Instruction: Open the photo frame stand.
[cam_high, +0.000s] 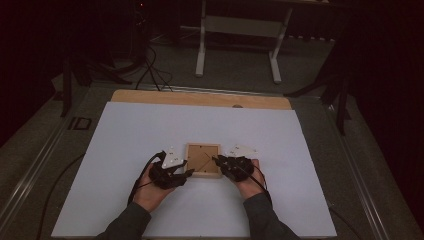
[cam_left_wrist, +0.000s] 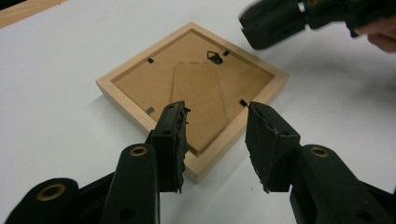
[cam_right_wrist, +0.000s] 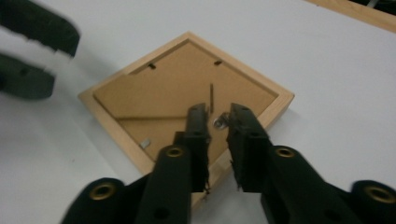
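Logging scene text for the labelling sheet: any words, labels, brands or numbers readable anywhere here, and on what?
No readable text.
Grey plate on the left gripper: tiny dark marks, too small to read.
Grey plate on the right gripper: same, too small to read.
Picture frame, lying back up: bare brown backing board with small clips and a hanger, no label or print.
White table top: nothing written.

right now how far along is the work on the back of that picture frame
Early stage. Done: the wooden frame lies face down on the white sheet, backing board up. In hand: the right tool, jaws nearly closed, is at the small metal hanger on the backing; the left tool waits open over the frame's corner. Left: the backing is in place, its small tabs apparently unturned.
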